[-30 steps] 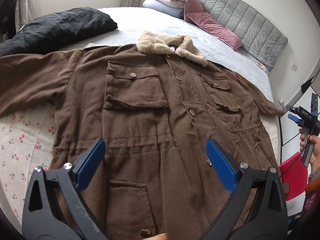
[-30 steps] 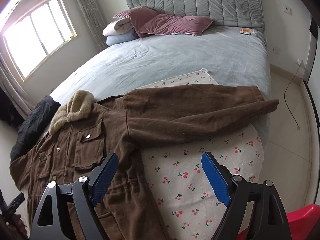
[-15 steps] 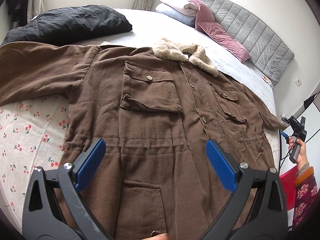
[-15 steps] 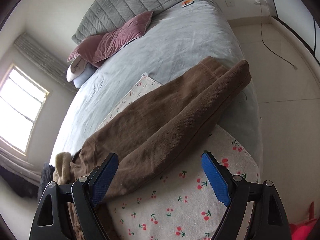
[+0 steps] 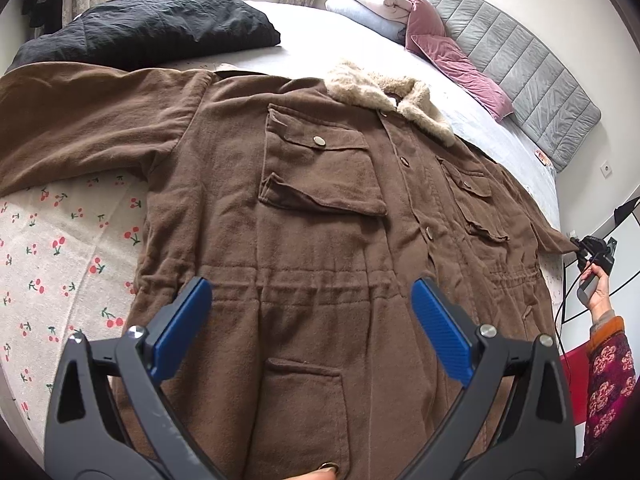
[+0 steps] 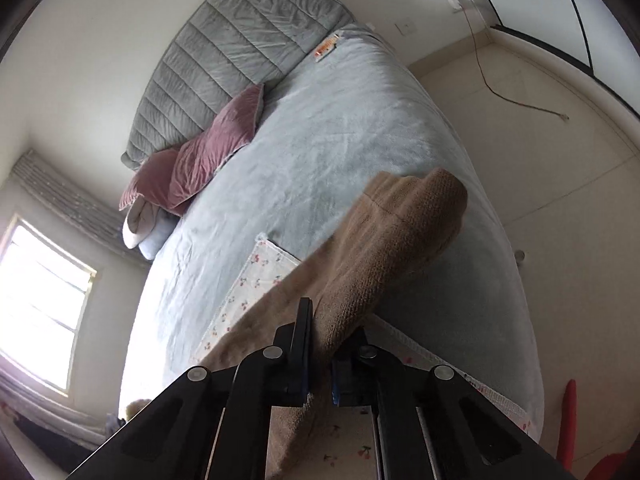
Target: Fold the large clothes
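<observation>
The brown coat (image 5: 320, 248) is lying spread across the bed (image 5: 500, 136), filling the left view's middle under the wide-open left gripper (image 5: 310, 322). Only the right view is showing the right gripper (image 6: 320, 354) clamping the sleeve (image 6: 384, 248) at bottom centre; its pads are mostly hidden.

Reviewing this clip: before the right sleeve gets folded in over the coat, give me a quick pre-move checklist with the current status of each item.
1. Right gripper shut on the brown coat's right sleeve: ok, fabric is pinched between its closed jaws.
2. Grip depth on the sleeve: cannot tell, the pads are hidden by the cloth.
3. Left gripper free: ok, open above the coat's waist, holding nothing.
4. Brown coat lying flat, front up, buttoned: ok.
5. Left sleeve spread out to the side: ok, not yet folded.
6. Black jacket clear of the coat body: ok, it lies beyond the shoulder.
</observation>
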